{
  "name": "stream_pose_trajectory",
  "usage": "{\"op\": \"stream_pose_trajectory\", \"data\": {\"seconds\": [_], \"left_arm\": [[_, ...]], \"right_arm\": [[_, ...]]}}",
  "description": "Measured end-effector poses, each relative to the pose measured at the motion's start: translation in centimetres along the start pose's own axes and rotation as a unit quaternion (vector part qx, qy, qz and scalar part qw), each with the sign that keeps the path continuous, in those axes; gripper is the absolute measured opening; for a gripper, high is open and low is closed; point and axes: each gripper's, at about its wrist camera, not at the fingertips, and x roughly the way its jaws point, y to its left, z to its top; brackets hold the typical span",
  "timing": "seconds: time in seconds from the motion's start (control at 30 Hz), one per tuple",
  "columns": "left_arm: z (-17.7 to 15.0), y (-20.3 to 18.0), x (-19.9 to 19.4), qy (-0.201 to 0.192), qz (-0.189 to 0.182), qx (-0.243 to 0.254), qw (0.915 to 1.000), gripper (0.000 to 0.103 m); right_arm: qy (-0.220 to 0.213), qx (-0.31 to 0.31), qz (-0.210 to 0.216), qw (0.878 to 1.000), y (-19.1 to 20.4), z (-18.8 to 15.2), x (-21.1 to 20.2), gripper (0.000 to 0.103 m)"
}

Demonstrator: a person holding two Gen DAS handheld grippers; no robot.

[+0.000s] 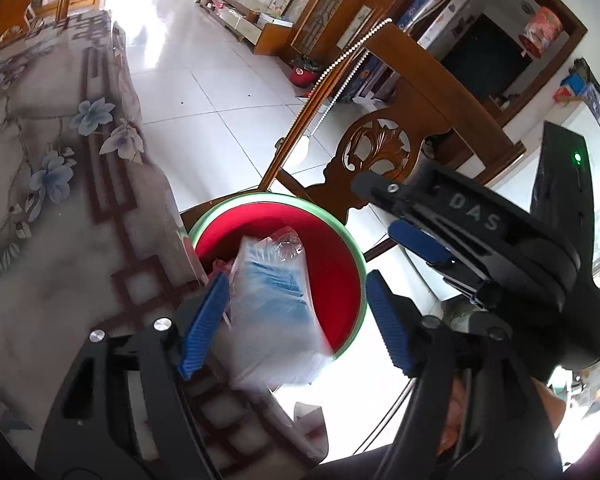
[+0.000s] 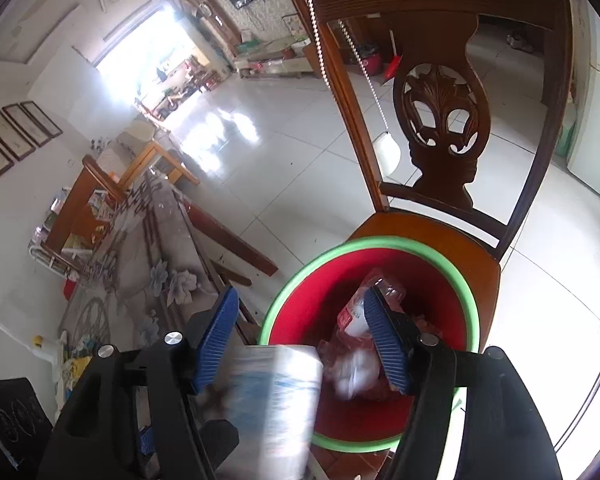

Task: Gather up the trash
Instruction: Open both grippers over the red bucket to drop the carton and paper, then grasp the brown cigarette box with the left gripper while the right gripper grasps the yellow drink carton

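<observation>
A red basin with a green rim (image 1: 342,240) (image 2: 470,304) sits on a wooden chair seat. A blurred clear plastic pack with blue print (image 1: 274,300) (image 2: 274,400) hangs over the basin's near edge, between the open fingers of my left gripper (image 1: 296,322); I cannot tell whether a pad touches it. My right gripper (image 2: 304,344) is open above the basin; its body shows in the left wrist view (image 1: 480,240). A crushed clear bottle with a red label (image 2: 354,314) and crumpled wrappers (image 2: 352,368) lie in the basin.
A table with a floral cloth (image 1: 60,200) (image 2: 148,264) stands to the left, its edge beside the basin. The carved wooden chair back (image 1: 380,152) (image 2: 440,120) rises behind the basin. A white bead cord (image 2: 364,64) hangs from it. White tiled floor (image 1: 220,92) lies beyond.
</observation>
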Motion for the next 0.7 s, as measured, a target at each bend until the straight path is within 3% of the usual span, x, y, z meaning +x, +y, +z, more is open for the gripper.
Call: {"op": "stream_pose_trajectory", "data": {"seconds": [0.27, 0.43, 0.57, 0.67, 0.7], "left_arm": [[-0.4, 0.9, -0.7, 0.001, 0.0, -0.017, 0.9999, 0.071], [-1.7, 4.1, -4.6, -0.046, 0.026, -0.04, 0.9978, 0.072], [-3.0, 9.7, -8.7, -0.064, 0.099, -0.053, 0.9916, 0.073], [-3.7, 14.6, -12.5, -0.066, 0.178, -0.044, 0.9809, 0.082], [-3.9, 16.7, -14.2, -0.067, 0.214, -0.041, 0.9737, 0.084]], "right_arm": [[-0.003, -0.005, -0.003, 1.0, 0.5, 0.0, 0.1, 0.069], [0.006, -0.021, -0.002, 1.0, 1.5, -0.3, 0.6, 0.072], [0.016, -0.037, 0.003, 0.999, 2.9, -0.7, 1.0, 0.073], [0.023, -0.045, 0.009, 0.999, 3.9, -1.1, 1.3, 0.073], [0.027, -0.05, 0.012, 0.998, 4.5, -1.3, 1.4, 0.073]]}}
